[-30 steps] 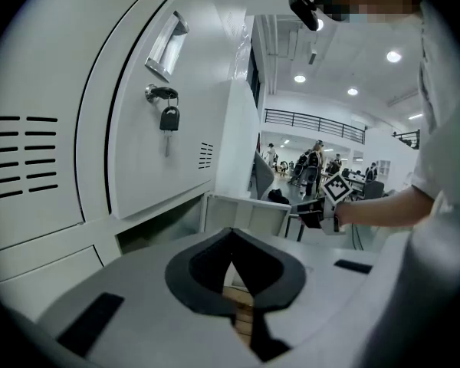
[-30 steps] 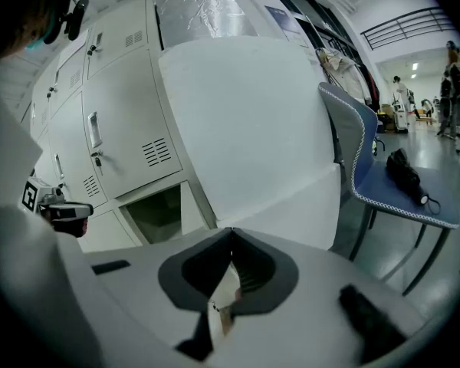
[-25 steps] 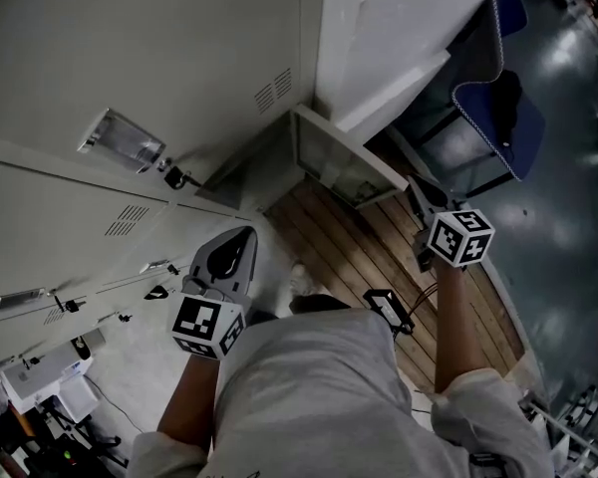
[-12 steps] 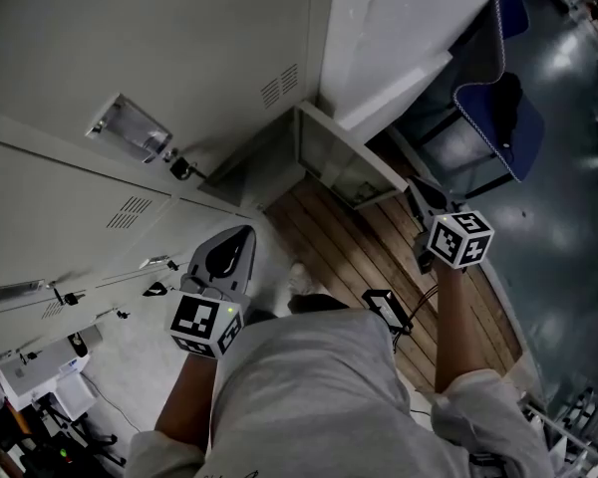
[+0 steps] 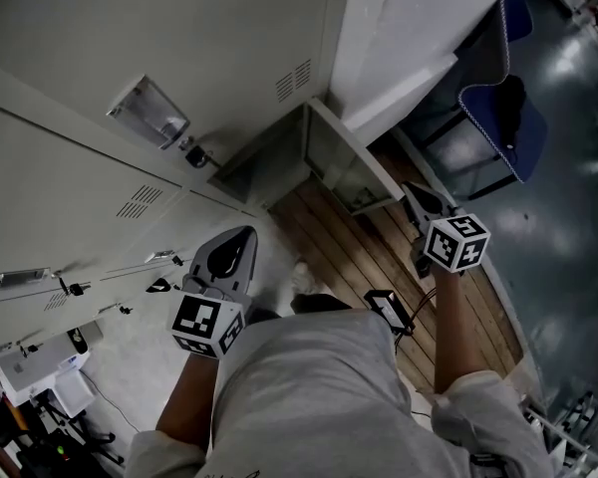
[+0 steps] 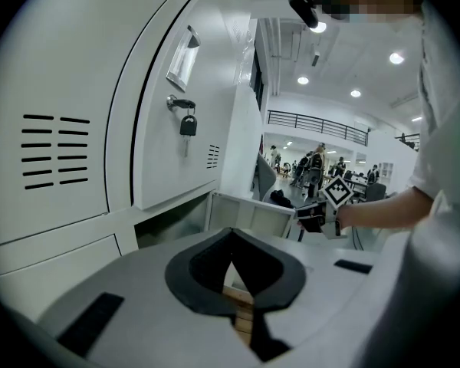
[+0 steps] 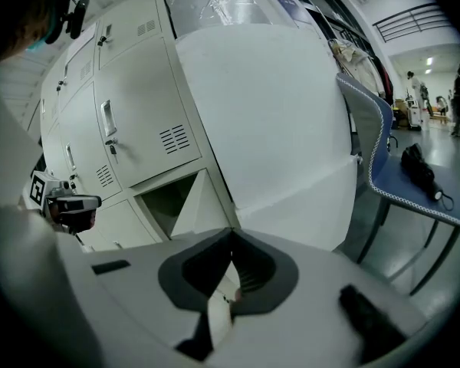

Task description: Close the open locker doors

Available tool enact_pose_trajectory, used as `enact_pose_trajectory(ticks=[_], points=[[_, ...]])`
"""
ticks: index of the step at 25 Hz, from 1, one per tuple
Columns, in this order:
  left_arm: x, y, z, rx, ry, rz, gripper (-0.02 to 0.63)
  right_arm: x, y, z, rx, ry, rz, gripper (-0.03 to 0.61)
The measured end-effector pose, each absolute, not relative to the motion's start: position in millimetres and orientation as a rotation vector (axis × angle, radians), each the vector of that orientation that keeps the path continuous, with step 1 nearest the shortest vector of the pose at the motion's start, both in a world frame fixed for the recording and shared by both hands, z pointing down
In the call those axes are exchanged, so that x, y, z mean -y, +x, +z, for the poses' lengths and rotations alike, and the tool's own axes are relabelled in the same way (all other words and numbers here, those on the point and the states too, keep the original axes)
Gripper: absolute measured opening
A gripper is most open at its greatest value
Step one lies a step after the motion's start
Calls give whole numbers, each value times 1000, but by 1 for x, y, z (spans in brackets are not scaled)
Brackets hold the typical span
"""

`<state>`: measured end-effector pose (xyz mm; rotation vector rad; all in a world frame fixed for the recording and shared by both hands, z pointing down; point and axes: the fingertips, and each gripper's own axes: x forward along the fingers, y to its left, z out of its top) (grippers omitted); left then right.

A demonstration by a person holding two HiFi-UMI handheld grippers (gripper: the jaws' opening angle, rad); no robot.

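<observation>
I held my left claw (image 5: 241,235) clenched on nothing, its jaws meeting at the tips, pointed toward the grey lockers (image 5: 130,48). My right claw (image 5: 416,195) was likewise pressed together and empty, well apart from the other. Between them the one open locker door (image 5: 341,159) stood swung out from its low compartment (image 5: 264,167) over the wooden floor (image 5: 349,257), neither claw touching it. A key (image 6: 188,125) hung from the closed door above, and a blue chair (image 5: 500,108) stood off to my right.
</observation>
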<state>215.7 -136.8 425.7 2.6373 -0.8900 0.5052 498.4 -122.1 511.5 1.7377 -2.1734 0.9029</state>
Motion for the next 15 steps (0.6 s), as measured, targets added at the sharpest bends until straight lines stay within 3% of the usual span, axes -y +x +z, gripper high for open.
enact_pose_trajectory(ticks=[15], points=[[132,180,422,916,2641,483,15,113,435,512,2233,1617,905,28]])
